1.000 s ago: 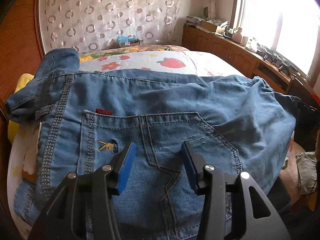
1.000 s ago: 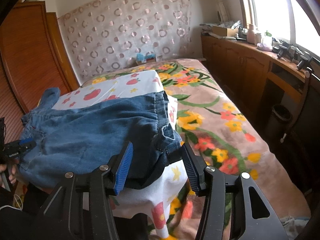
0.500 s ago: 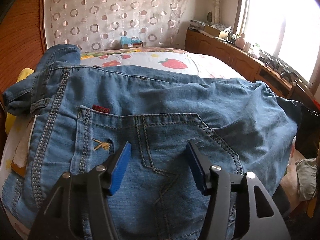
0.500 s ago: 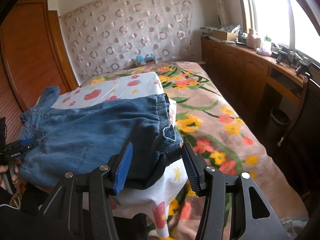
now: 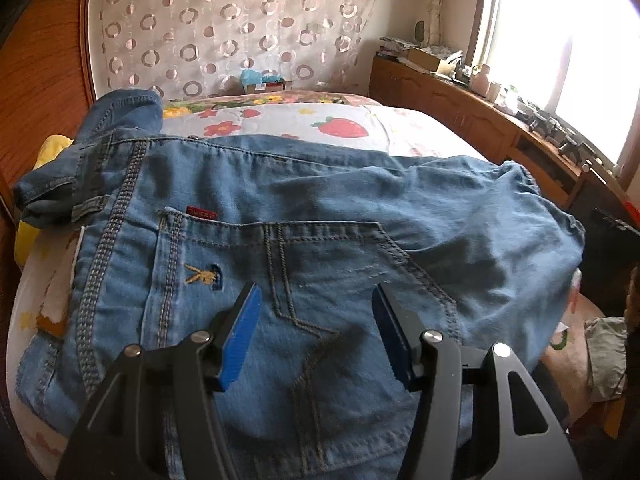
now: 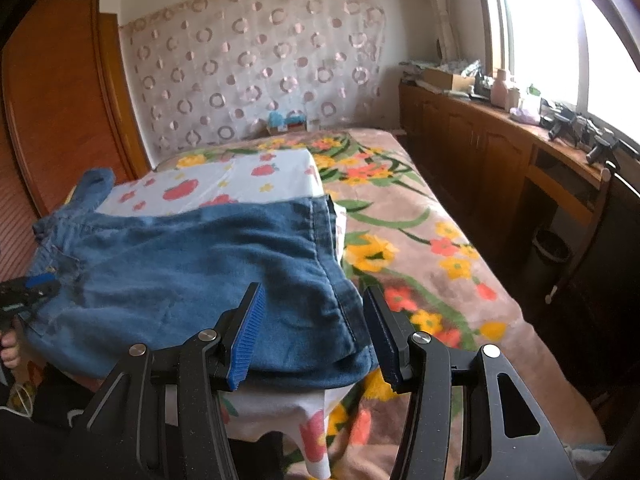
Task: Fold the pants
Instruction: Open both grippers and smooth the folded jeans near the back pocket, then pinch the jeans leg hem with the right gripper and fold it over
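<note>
A: Nearest first. What are the two tongs doing?

B: The left gripper (image 5: 316, 292) hangs over the back pocket (image 5: 304, 280) of the jeans (image 5: 360, 208). Its jaws have just been opening and now stand spread, with nothing pinched; only the denim lies below them. The right gripper (image 6: 312, 292) is spread too, its blue pads (image 6: 248, 336) on either side of the hem corner of the jeans (image 6: 192, 268), not pressing it.

A: And where are the jeans?

B: One pair, folded over, lying flat on a white strawberry-print cloth (image 6: 256, 176) on the bed (image 6: 420, 240). The waistband end is by the left gripper (image 6: 28, 284), the leg end by the right.

A: Any containers?

B: One dark waste bin (image 6: 550, 250) stands on the floor beside the bed, under the wooden counter (image 6: 500, 120); I cannot tell what is in it. Farther off, one open cardboard box (image 6: 448, 78) sits on the counter, contents unclear. At the far head of the bed there is one small box (image 5: 266, 86) with something light blue on it.

A: Anything else to count?

B: One yellow thing (image 5: 28, 236) sticks out past the waistband, and one pink bottle (image 6: 502, 88) stands by the window.
</note>
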`<action>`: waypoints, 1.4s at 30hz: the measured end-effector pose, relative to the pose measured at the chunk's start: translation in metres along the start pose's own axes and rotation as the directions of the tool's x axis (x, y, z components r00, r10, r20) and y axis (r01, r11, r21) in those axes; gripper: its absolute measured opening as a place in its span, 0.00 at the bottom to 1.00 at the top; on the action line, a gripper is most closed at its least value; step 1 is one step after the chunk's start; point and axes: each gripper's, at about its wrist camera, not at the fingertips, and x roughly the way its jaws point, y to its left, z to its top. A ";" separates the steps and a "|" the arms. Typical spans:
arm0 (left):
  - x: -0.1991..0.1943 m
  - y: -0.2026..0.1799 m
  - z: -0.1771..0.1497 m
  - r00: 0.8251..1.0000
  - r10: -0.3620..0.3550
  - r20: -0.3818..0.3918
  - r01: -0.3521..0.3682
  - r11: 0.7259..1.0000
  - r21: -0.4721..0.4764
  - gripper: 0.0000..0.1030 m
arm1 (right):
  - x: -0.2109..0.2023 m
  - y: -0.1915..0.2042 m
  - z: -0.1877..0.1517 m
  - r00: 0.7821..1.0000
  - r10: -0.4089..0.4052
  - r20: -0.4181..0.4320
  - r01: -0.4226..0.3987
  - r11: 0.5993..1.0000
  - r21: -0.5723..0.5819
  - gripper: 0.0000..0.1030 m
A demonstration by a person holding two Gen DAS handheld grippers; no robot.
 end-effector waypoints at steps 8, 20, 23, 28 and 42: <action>-0.014 -0.013 -0.002 1.000 -0.014 0.015 0.013 0.999 0.034 0.55 | 0.029 -0.025 -0.021 0.997 -0.015 -0.074 0.021 0.997 0.079 0.50; -0.012 -0.029 -0.002 1.000 -0.030 0.004 0.029 0.998 0.061 0.55 | 0.035 -0.030 -0.019 0.995 0.065 -0.082 -0.054 0.990 0.129 0.40; -0.013 -0.029 -0.001 1.000 -0.028 0.006 0.028 0.998 0.057 0.55 | 0.033 -0.022 -0.015 0.995 0.064 -0.072 -0.057 0.994 0.093 0.15; -0.019 -0.023 0.001 0.999 -0.025 0.025 0.024 0.999 0.041 0.55 | 0.020 -0.009 -0.003 0.996 0.085 -0.025 -0.084 0.995 0.048 0.09; -0.058 0.012 0.005 0.994 0.017 0.105 -0.016 1.000 -0.005 0.55 | -0.002 0.095 0.066 0.958 0.278 0.077 -0.261 0.949 -0.178 0.08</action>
